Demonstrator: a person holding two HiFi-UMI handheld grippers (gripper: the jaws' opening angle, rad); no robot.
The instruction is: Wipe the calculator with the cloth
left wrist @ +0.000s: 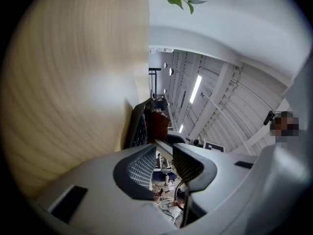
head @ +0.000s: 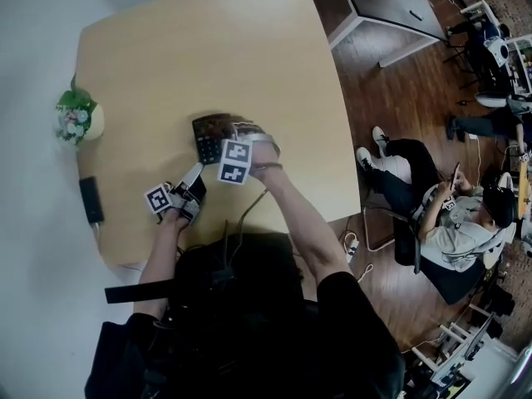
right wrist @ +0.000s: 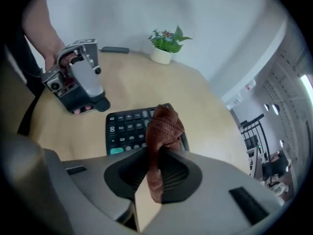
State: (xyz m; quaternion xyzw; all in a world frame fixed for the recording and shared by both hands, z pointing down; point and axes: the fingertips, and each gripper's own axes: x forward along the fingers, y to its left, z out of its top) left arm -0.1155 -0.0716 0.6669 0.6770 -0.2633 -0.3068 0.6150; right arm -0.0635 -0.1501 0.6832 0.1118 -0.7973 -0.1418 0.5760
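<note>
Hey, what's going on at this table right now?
A person is working at a wooden table with a handheld gripper in each hand. The right gripper is clamped on a brown cloth, which is bunched over the keys of a calculator. The left gripper sits just off the calculator's corner, jaws slightly apart with nothing between them.

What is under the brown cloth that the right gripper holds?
The cloth, clamped in the right gripper, sits over one end of the calculator; dark keys show beside it. The part beneath is covered, so contact cannot be told.
</note>
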